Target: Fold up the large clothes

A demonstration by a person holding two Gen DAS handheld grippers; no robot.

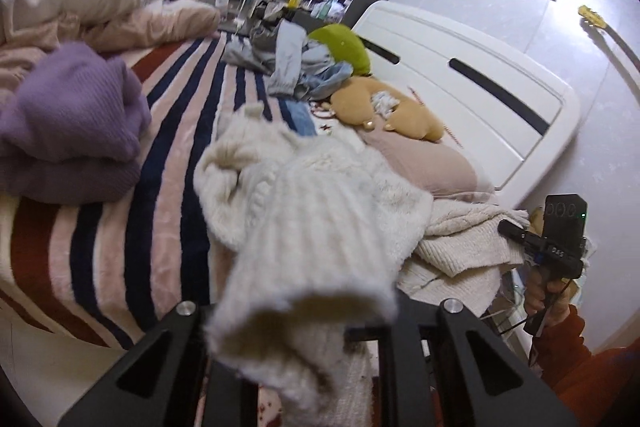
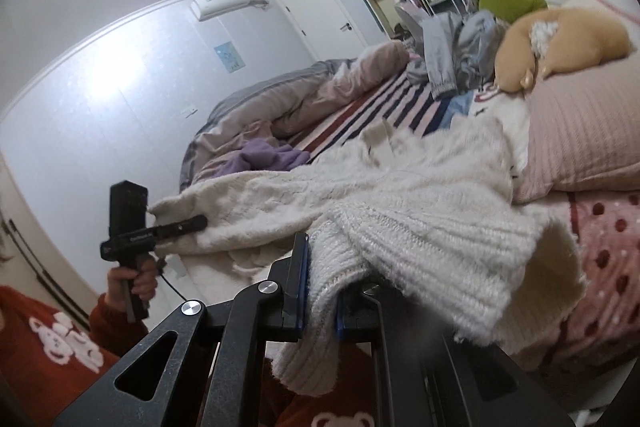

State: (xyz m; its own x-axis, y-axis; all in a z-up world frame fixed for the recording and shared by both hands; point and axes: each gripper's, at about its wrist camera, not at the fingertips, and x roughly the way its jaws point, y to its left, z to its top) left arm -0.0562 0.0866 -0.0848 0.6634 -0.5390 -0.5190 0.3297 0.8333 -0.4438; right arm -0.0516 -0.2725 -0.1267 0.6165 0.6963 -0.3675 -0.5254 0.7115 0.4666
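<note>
A cream cable-knit sweater [image 1: 320,195] lies bunched on the striped bed, stretched between both grippers. My left gripper [image 1: 304,331] is shut on one ribbed cuff of it, which fills the near view and hides the fingertips. It also shows in the right wrist view [image 2: 168,231], pinching the sweater's far edge. My right gripper [image 2: 320,291] is shut on the other ribbed end of the sweater [image 2: 400,211], with knit hanging between the blue pads. It also shows in the left wrist view [image 1: 516,235] at the sweater's right edge.
A folded purple knit [image 1: 68,119] lies at the left on the striped blanket [image 1: 168,187]. A pink pillow [image 1: 432,163], a tan plush toy [image 1: 380,107] and a heap of grey-blue clothes [image 1: 292,63] lie by the white headboard [image 1: 472,83]. A bunched duvet [image 2: 280,103] lies beyond.
</note>
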